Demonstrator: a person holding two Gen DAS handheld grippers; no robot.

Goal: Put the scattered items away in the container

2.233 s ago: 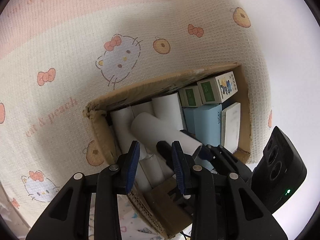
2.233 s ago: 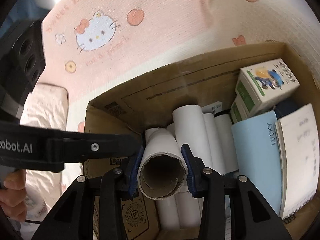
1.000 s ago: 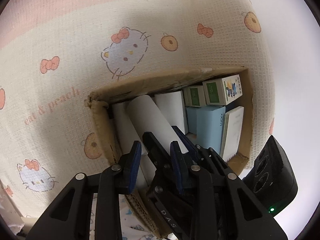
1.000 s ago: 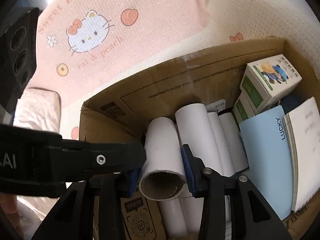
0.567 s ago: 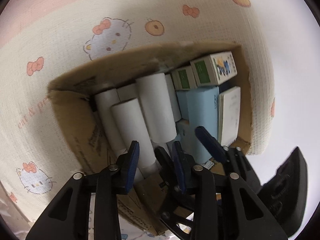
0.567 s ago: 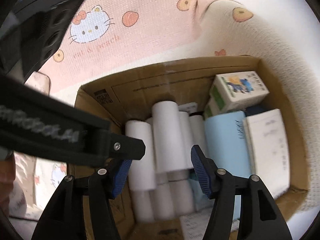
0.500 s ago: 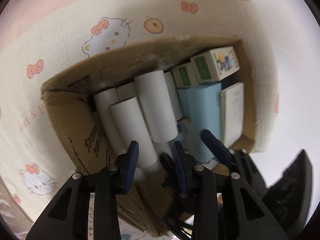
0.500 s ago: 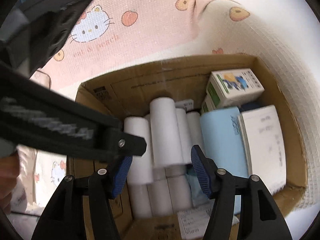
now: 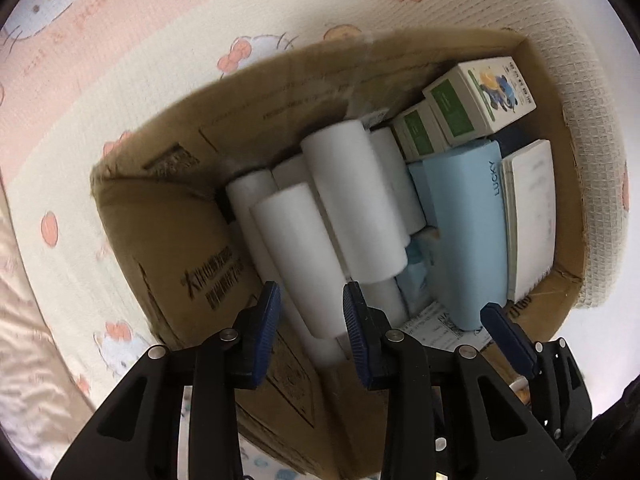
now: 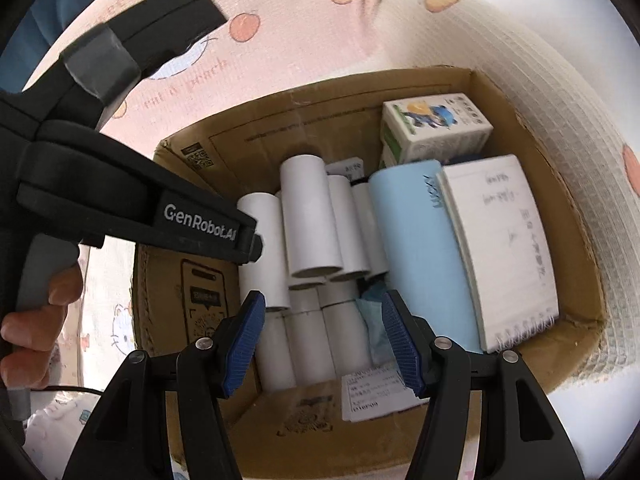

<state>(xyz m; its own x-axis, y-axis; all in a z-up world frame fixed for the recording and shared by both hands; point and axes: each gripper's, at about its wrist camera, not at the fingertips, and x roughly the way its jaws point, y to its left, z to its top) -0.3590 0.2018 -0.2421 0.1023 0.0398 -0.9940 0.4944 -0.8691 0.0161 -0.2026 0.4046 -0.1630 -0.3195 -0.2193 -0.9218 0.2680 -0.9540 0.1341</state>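
Note:
An open cardboard box (image 9: 168, 216) (image 10: 560, 208) sits on a cartoon-cat blanket. Several white cardboard tubes (image 9: 352, 200) (image 10: 308, 216) fill its left half. To their right stand a light-blue notebook (image 9: 468, 232) (image 10: 416, 248), a white spiral notepad (image 10: 500, 248) and green-and-white cartons (image 9: 476, 96) (image 10: 436, 124). My left gripper (image 9: 312, 328) (image 10: 250, 244) hangs over the left tubes, jaws half apart and closing. A tube's end shows between them, and I see no pad pressing on it. Held wide open and empty, my right gripper (image 10: 324, 340) hovers above the box; one of its fingers (image 9: 506, 346) shows lower right.
A hand (image 10: 36, 320) holds the left gripper's handle at the left. A printed paper slip (image 10: 372, 392) and crumpled light-blue material (image 10: 372, 312) lie at the box's near end. Pink and cream blanket (image 9: 120, 60) surrounds the box, with pale quilted bedding (image 9: 24, 340) at lower left.
My right gripper opened, let go of the white tube and drew back; the tube now lies on the stack in the box. My left gripper moved over the box's left side.

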